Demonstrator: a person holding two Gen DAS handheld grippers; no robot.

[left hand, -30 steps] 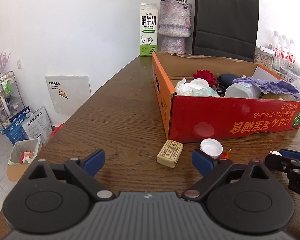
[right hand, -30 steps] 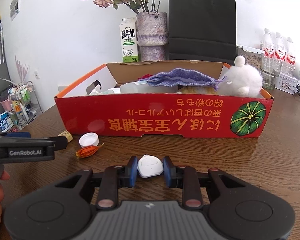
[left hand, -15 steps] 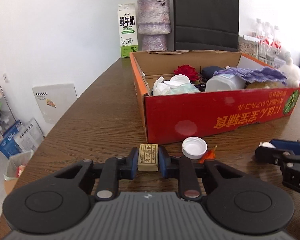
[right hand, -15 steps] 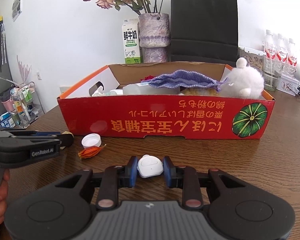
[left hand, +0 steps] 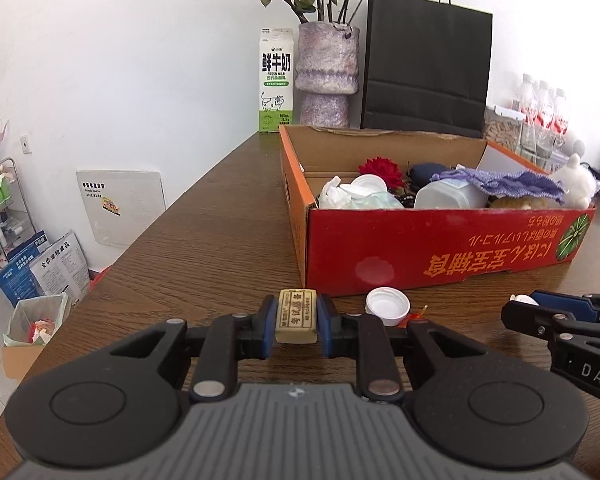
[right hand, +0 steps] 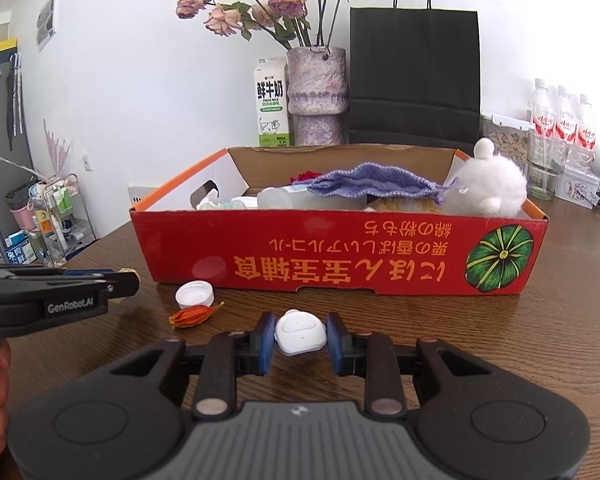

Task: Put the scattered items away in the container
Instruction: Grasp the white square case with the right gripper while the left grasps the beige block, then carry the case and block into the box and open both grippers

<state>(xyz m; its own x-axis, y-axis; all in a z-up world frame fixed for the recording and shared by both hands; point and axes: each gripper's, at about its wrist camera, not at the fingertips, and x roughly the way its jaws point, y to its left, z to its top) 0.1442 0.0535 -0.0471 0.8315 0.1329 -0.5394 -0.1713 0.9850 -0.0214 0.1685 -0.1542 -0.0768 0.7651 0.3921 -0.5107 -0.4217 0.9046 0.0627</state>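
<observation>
Left wrist view: left gripper (left hand: 296,326) squeezes a tan block (left hand: 296,316); right gripper (right hand: 300,338) squeezes a white gadget (right hand: 300,332). Lift both high over the near wall of the red box (right hand: 340,256), then let go inside.

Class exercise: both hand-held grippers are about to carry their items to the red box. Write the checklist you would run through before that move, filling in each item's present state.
1. Left hand-held gripper clamped on the tan eraser: ok.
2. Right hand-held gripper clamped on the small white device: ok.
3. Red cardboard box open on top: ok.
4. Free space in the box for both items: cannot tell.
5. Table cleared of loose items: not ok; white bottle cap and orange dried pod remain.
</observation>
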